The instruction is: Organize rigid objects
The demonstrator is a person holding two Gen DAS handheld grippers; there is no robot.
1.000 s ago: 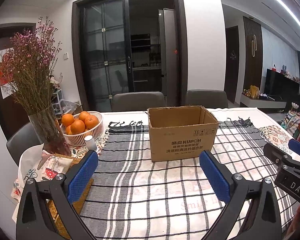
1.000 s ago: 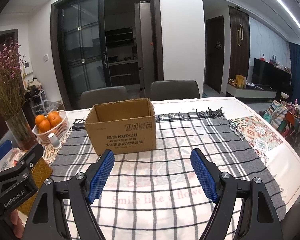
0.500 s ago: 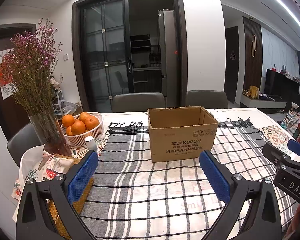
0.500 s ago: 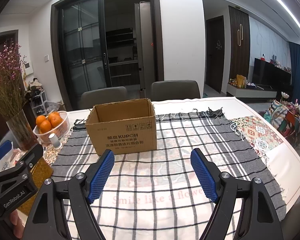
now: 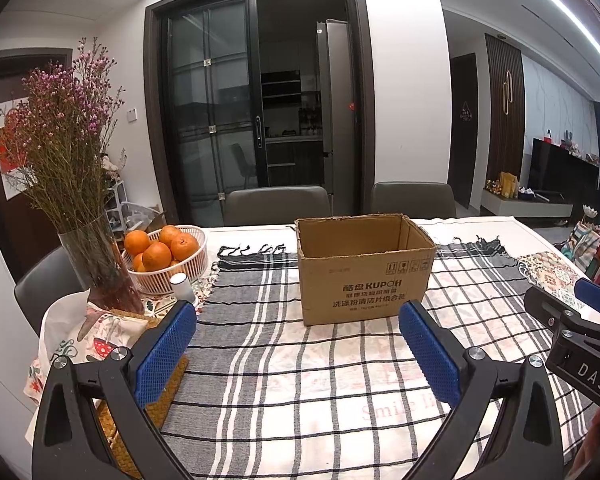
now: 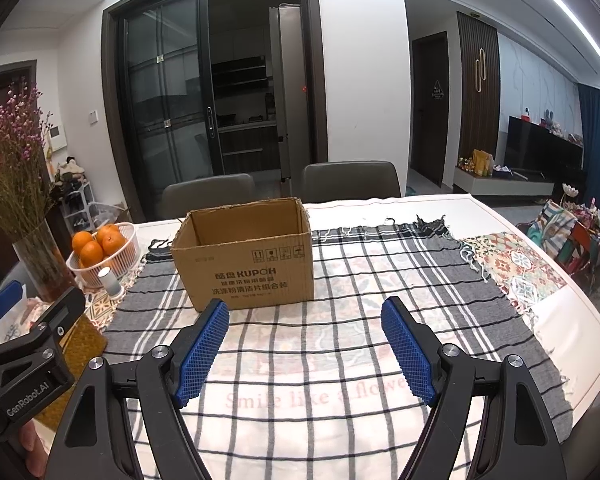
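Note:
An open brown cardboard box (image 5: 366,270) (image 6: 244,256) stands upright on the plaid cloth (image 5: 300,360) in the middle of the table; its inside shows no contents from here. My left gripper (image 5: 298,318) hovers open in front of the box, nothing between its blue pads. My right gripper (image 6: 305,312) is likewise open and empty, just short of the box's front face. Each gripper's body shows at the edge of the other's view. A small white bottle (image 5: 183,287) (image 6: 110,280) stands left of the cloth.
A white basket of oranges (image 5: 166,258) (image 6: 104,248) and a glass vase of dried flowers (image 5: 100,272) stand at the table's left. A woven mat (image 6: 74,356) lies at the near left. Two grey chairs (image 5: 278,204) sit behind the table.

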